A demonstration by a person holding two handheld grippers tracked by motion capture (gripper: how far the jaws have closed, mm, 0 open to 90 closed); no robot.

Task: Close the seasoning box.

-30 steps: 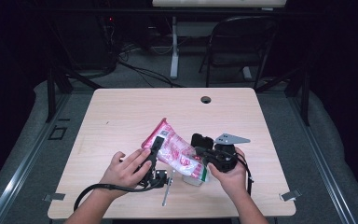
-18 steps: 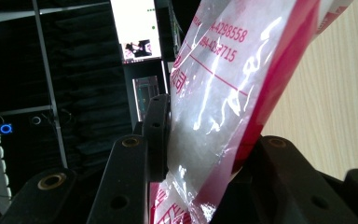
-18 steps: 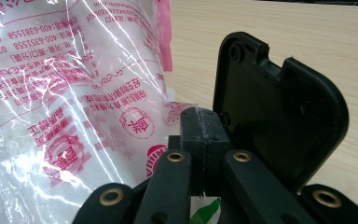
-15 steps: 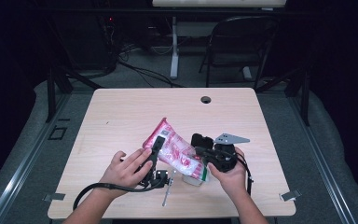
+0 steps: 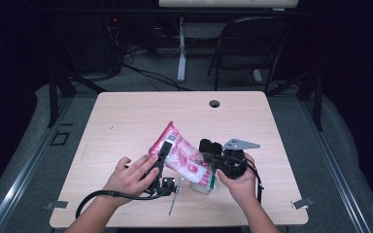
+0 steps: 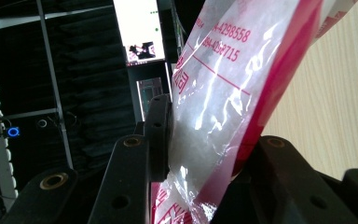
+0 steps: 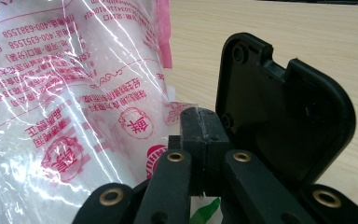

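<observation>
Hand-held grippers (image 5: 162, 154) (image 5: 208, 148) clamped on bag (image 5: 182, 155)

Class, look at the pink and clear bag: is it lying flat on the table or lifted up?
Lifted: the bag slants up off the table, clamped between both grippers.

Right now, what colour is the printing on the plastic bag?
Pink-red printing on a clear plastic bag with white contents, best seen in the right gripper view.

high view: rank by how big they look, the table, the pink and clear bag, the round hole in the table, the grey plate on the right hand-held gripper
1. table
2. pink and clear bag
3. grey plate
4. round hole
</observation>
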